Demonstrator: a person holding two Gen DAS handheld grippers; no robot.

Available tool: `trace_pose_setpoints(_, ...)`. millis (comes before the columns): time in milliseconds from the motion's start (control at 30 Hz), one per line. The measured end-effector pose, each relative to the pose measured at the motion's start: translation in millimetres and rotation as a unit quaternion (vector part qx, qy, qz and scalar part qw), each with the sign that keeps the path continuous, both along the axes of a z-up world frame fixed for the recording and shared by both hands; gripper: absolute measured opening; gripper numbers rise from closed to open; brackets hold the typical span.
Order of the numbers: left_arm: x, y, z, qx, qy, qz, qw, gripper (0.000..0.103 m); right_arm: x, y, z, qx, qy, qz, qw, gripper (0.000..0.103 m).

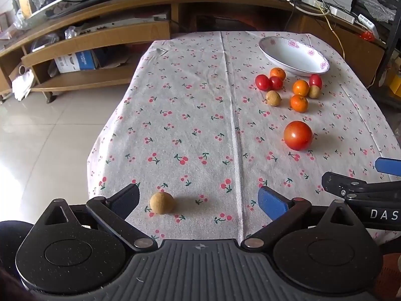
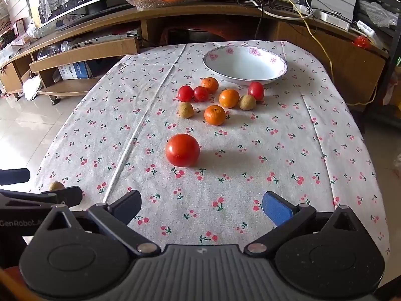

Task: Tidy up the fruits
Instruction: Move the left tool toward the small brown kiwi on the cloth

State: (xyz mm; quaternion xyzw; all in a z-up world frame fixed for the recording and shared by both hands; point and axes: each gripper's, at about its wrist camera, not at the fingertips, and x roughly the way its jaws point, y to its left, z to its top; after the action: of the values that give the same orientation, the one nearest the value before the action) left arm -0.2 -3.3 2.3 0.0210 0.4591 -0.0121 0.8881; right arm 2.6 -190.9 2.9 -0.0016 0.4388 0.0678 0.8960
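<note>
Round tomato [image 2: 182, 150], no long axis

Home living room: TV stand [image 2: 82, 50]

Background stuff behind the table

Cherry-print tablecloth [image 2: 275, 138], wooden TV stand [image 2: 105, 17] at the far side with a glass fruit dish [image 2: 150, 1] on top, yellow cable [image 2: 323, 57] trailing down far right, cardboard box [image 1: 75, 61] shelved far left.
</note>
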Motion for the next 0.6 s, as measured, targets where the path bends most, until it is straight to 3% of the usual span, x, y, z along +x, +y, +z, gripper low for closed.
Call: trace_pose_setpoints(600, -3.0, -12.0, -7.3, -0.003, 0.007, -0.014, 0.9999, 0.102, -10.5, -7.4, 0.1, 0.003, 0.012, -0.022, 1.000, 0.103)
